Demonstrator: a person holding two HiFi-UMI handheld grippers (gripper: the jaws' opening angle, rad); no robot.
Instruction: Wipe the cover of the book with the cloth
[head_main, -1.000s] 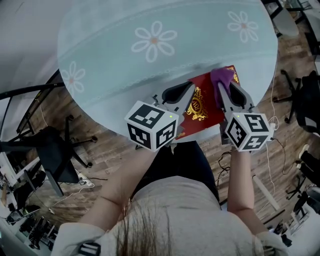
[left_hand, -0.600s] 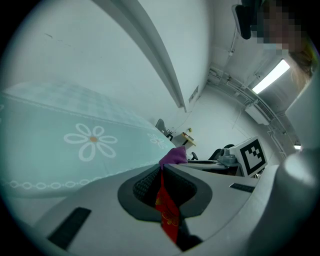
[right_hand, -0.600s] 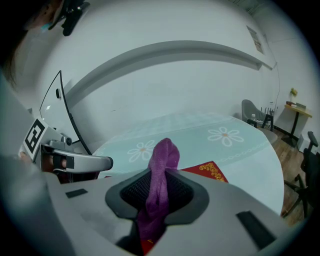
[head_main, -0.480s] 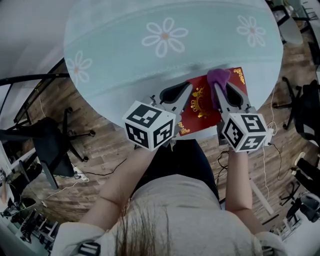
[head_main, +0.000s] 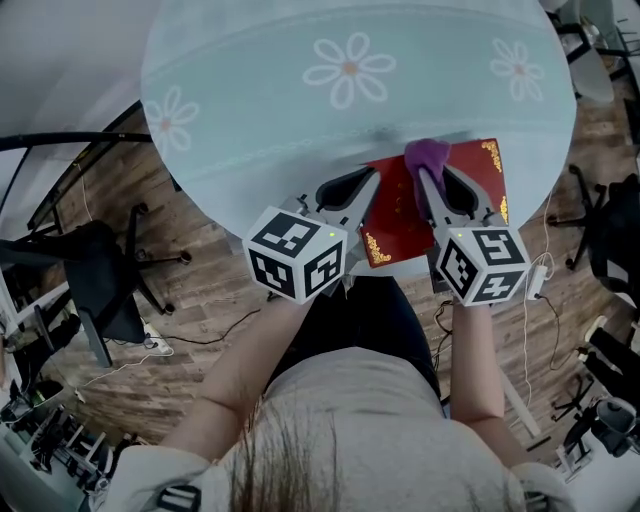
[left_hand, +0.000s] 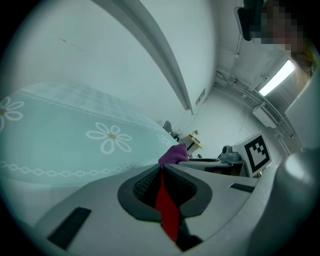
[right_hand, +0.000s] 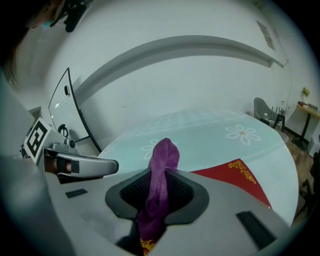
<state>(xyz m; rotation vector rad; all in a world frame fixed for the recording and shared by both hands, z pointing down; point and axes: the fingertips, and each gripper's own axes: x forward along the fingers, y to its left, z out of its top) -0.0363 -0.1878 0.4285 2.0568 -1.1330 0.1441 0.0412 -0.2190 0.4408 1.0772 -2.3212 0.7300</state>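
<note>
The red book (head_main: 400, 212) with gold corner ornaments lies at the near rim of the round table (head_main: 300, 130), right of the middle; the table is covered in pale teal fabric printed with white daisies; the left hand-held gripper (head_main: 368, 182) comes in at the book's left side, and its own view shows its jaws closed on the book's thin red edge (left_hand: 167, 210); the right hand-held gripper (head_main: 430, 172) stands over the cover, jaws clamped on the purple cloth (right_hand: 161, 165), which runs up between the pads and bunches out past the tips; from the head view that bunched end (head_main: 428, 153) sits at the book's far edge; the two grippers are near each other, side by side; a dark office chair (head_main: 100, 285) stands on the wooden floor (head_main: 210, 300) to the left.
</note>
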